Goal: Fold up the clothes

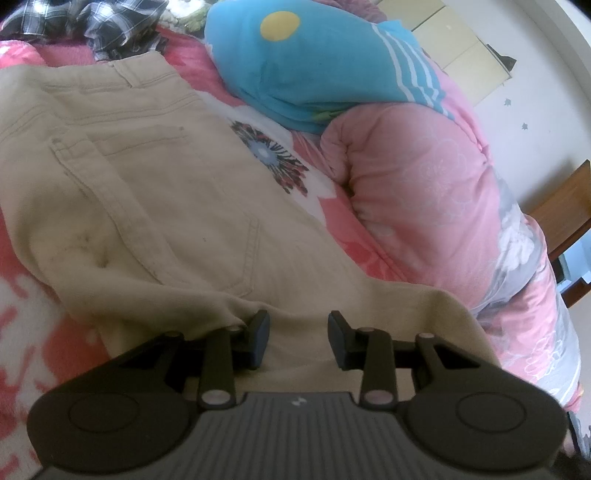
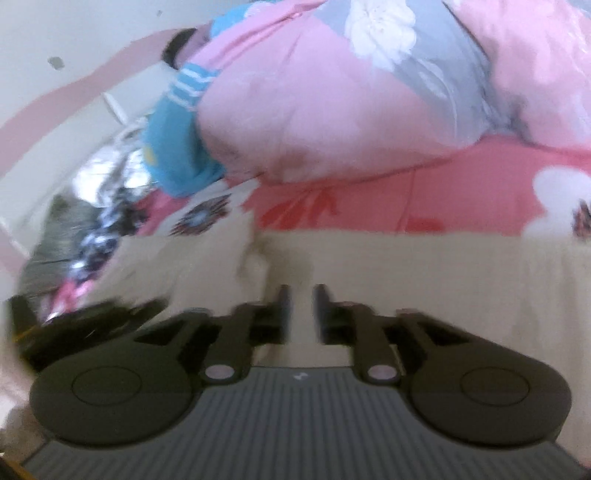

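Left wrist view
- Left gripper [image 1: 298, 334]: jaws stand apart with a clear gap between them; nothing is pinched, and the pads hang over cloth.
- Beige trousers [image 1: 155, 192]: spread flat on the bed, reaching from under the jaws forward and to their left; a back pocket and the waistband with a belt loop face up. A fold of the cloth bunches against the outer side of the left jaw; whether it touches I cannot tell.
- Pink floral bedsheet [image 1: 258, 155]: under the trousers, bare ahead and to the right of the jaws.
- Pink quilt [image 1: 424, 192]: rolled up, ahead and right of the jaws, apart from the trousers.
- Blue pillow [image 1: 295, 74]: with a yellow dot and white stripes, far ahead, lying against the quilt.
- Plaid garment [image 1: 110, 22]: crumpled, far ahead to the left, beyond the waistband.

Right wrist view (blurred)
- Right gripper [image 2: 301, 302]: jaws parted by a narrow gap, empty; beige cloth shows through the gap.
- Beige trousers [image 2: 406, 266]: a flat band beneath and just ahead of the jaws, running out to both sides.
- Pink floral bedsheet [image 2: 369, 206]: just beyond the trousers' far edge.
- Pink quilt [image 2: 332, 110]: farther ahead, filling the top of the view.
- Blue pillow [image 2: 177, 147]: ahead to the left, beside the quilt.
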Demonstrator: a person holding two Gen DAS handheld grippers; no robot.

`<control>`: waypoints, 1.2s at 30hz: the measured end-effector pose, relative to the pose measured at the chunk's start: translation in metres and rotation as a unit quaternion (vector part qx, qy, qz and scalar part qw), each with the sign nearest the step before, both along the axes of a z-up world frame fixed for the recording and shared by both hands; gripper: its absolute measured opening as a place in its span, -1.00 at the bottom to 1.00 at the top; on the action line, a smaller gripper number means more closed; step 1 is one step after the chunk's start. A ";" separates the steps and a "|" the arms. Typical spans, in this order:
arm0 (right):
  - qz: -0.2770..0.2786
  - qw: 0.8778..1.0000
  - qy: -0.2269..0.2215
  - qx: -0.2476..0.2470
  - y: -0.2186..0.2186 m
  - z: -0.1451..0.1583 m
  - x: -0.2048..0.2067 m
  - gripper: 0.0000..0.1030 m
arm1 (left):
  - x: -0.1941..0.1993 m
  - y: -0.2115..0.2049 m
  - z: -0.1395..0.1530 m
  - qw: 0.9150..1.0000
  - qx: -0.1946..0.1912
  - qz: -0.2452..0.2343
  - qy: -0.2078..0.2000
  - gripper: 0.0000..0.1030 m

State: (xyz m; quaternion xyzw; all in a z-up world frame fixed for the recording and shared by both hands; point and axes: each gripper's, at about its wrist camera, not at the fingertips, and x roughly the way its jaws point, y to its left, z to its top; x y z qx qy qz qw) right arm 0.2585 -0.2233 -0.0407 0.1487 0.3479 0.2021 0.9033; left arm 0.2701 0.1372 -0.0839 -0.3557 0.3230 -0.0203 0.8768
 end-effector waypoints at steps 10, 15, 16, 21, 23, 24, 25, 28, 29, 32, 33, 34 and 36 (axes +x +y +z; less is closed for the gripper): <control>0.078 0.996 0.010 0.041 0.004 -0.001 -0.143 0.74 | -0.001 -0.003 0.000 1.000 0.010 0.000 -0.004 -0.29; 0.085 0.996 0.029 -0.024 0.037 -0.027 -0.158 0.76 | 0.000 -0.003 0.000 1.000 0.019 -0.006 -0.005 -0.29; 0.080 0.996 0.037 -0.034 0.042 -0.034 -0.157 0.76 | 0.000 -0.003 0.001 1.000 0.020 -0.008 -0.005 -0.29; 0.037 0.996 0.038 -0.069 0.050 -0.051 -0.160 0.22 | 0.001 -0.002 0.001 1.000 0.019 -0.010 -0.004 -0.29; 0.017 0.997 0.031 -0.075 0.047 -0.048 -0.161 -0.91 | 0.001 -0.002 0.001 1.000 0.017 -0.011 -0.004 -0.29; 0.001 0.997 0.025 -0.076 0.042 -0.043 -0.162 -0.96 | 0.001 -0.001 0.000 1.000 0.014 -0.011 -0.004 -0.29; -0.016 0.996 0.014 -0.084 0.037 -0.036 -0.163 -0.97 | 0.000 0.000 0.000 1.000 0.011 -0.012 -0.004 -0.29; -0.062 0.991 -0.037 -0.115 0.016 -0.005 -0.170 -0.97 | 0.001 0.001 -0.001 1.000 0.005 -0.014 -0.003 -0.29; -0.077 0.987 -0.054 -0.130 0.009 0.007 -0.172 -0.97 | 0.001 0.001 -0.001 1.000 0.004 -0.014 -0.003 -0.29; -0.111 0.968 -0.097 -0.204 -0.010 0.038 -0.174 -0.97 | 0.002 0.000 -0.001 1.000 0.007 -0.014 -0.003 -0.29; -0.119 0.959 -0.107 -0.235 -0.016 0.046 -0.174 -0.97 | 0.002 0.000 -0.001 1.000 0.009 -0.014 -0.003 -0.29; -0.122 0.949 -0.114 -0.268 -0.019 0.050 -0.172 -0.95 | 0.002 -0.001 -0.001 1.000 0.011 -0.014 -0.003 -0.29; -0.111 0.934 -0.093 -0.326 -0.024 0.042 -0.164 -0.86 | 0.001 -0.002 -0.001 1.000 0.014 -0.014 -0.004 -0.29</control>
